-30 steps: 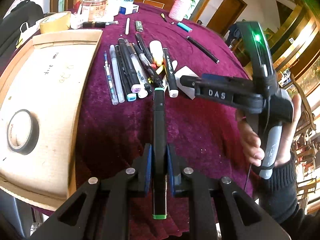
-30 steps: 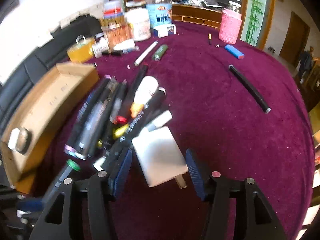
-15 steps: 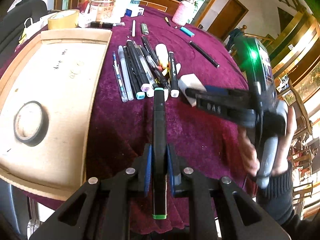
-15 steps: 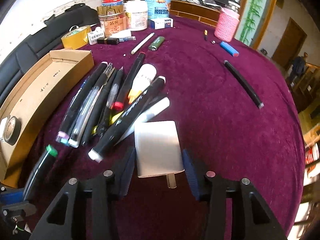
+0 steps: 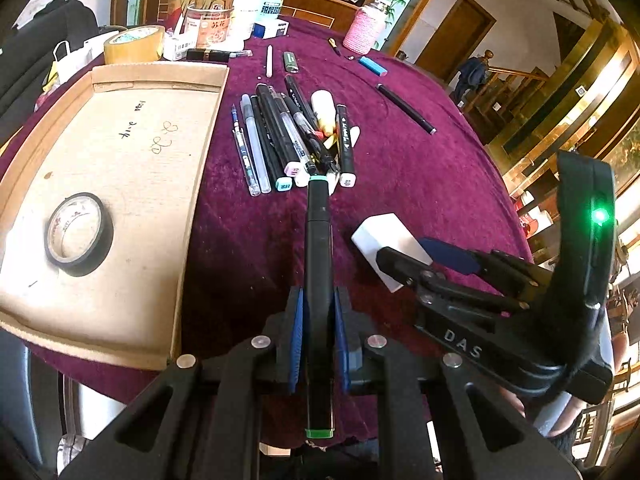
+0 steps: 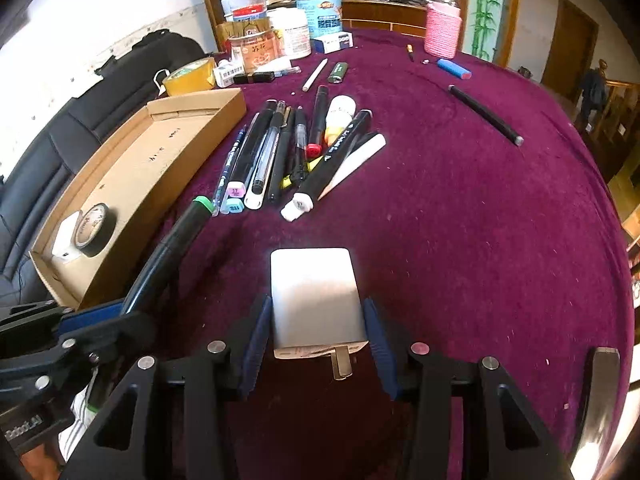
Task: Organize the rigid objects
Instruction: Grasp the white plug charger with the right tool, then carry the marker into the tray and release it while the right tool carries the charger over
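My left gripper (image 5: 318,332) is shut on a black marker with green ends (image 5: 318,248), held above the purple cloth and pointing at the pile of pens (image 5: 292,140). It also shows in the right wrist view (image 6: 168,248). My right gripper (image 6: 316,336) is shut on a white charger plug (image 6: 314,300), its prongs toward the camera; the plug shows in the left wrist view (image 5: 384,236) too. A cardboard tray (image 5: 132,184) at the left holds a roll of black tape (image 5: 78,234).
Several pens and markers (image 6: 288,152) lie in a row mid-table. A lone black pen (image 6: 484,114), a blue lighter (image 6: 454,69), a green lighter (image 6: 338,72), a yellow tape roll (image 6: 190,76) and jars (image 6: 288,36) are at the back.
My right gripper has closed on the white plug and drawn it back from the pen pile toward me. The left gripper keeps its marker and has risen slightly.
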Tool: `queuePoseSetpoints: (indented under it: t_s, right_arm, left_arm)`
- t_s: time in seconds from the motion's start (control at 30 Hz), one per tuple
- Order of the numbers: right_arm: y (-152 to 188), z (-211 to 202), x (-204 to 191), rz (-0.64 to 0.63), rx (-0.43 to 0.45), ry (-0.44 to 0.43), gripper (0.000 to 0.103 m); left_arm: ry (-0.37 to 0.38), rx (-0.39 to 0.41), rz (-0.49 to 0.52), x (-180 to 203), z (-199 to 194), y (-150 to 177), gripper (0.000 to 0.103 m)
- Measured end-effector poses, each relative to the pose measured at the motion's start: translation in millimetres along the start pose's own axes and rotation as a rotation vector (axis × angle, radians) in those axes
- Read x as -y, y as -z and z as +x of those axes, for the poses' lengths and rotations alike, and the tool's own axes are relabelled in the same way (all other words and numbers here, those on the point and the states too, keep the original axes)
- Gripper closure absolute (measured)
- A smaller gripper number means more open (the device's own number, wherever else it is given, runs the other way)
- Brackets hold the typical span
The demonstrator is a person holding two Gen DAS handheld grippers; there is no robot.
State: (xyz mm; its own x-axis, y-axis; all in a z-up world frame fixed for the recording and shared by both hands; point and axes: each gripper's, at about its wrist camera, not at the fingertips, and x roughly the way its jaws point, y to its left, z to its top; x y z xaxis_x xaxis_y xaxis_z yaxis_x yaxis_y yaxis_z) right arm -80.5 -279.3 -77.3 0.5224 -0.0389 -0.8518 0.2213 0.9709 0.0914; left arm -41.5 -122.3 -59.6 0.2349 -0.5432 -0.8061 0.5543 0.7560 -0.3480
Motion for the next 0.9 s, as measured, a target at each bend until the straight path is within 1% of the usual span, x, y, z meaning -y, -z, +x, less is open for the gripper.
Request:
queuePoseSetpoints:
  t_s: [0.2,0.43,0.7,0.9]
  right_arm:
    - [9,-19,-1,0.014,0.035,-0.004,0.053]
    - [16,-44,-8,0.02,0.089,-0.064,0.053]
    - [15,-65,-27,-0.004,0.135,-0.113,0.053]
    - [3,-68,-47,-0.044,0.145,-0.162,0.052]
  left_arm:
    - [-0.01,0.016,0.013,8,-9,6,0.089]
    - [-0.017,0.046,0.012,9,-23,11,0.089]
    - [-0.033,0.091,-0.028,-7,-42,8,0.089]
    - [-0.053,0.126,-0.084,-33,-56,4,0.089]
